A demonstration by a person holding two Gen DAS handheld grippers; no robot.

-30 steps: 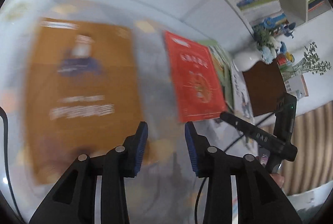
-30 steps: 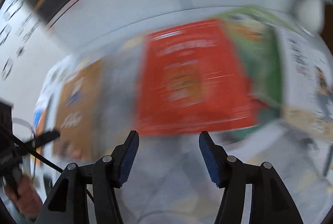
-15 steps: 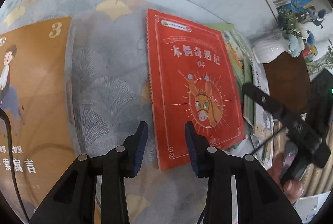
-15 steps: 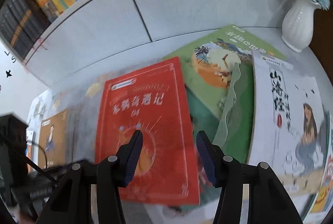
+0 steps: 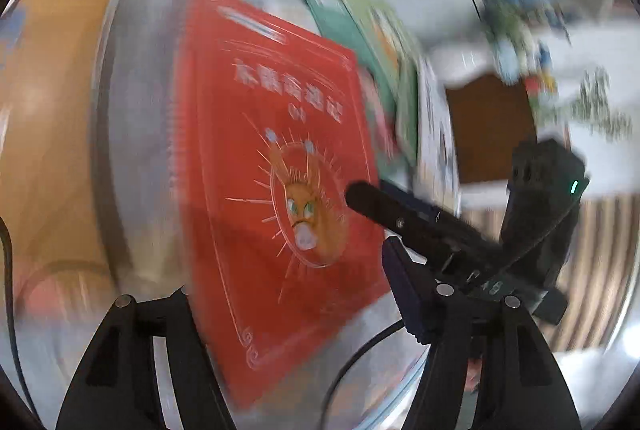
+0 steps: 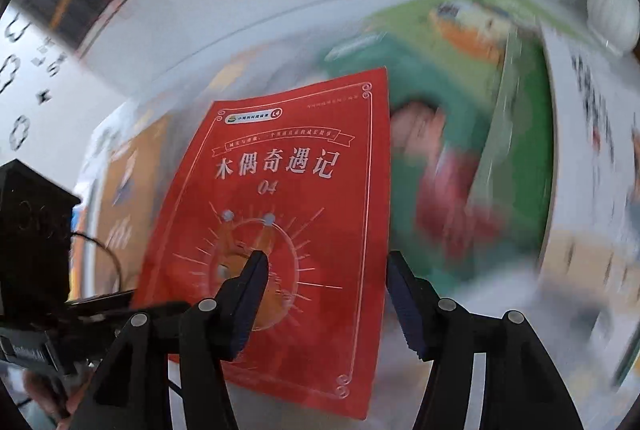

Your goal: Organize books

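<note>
The red book (image 6: 288,198), its cover printed with white Chinese characters, the number 04 and a donkey-head emblem, is seen lifted and tilted above the other books. In the right wrist view it is sharp while the background is smeared, and it lies across the right gripper (image 6: 326,294). The left finger of that gripper is seen in front of the cover near the emblem; the right finger stands at the book's right edge. Whether the book is actually clamped there cannot be told.

In the left wrist view the same red book (image 5: 276,190) is shown between the widely spread fingers of the left gripper (image 5: 292,310). Its lower left edge is overlapped by the left finger (image 5: 176,342); contact cannot be confirmed because of blur.

A green book (image 6: 472,78) and a white-covered book (image 6: 588,158) are seen behind and to the right of the red book. An orange-brown book (image 5: 52,102) lies well to the left on the grey patterned surface (image 5: 136,134). A white vase (image 6: 614,10) stands at the far right.
</note>
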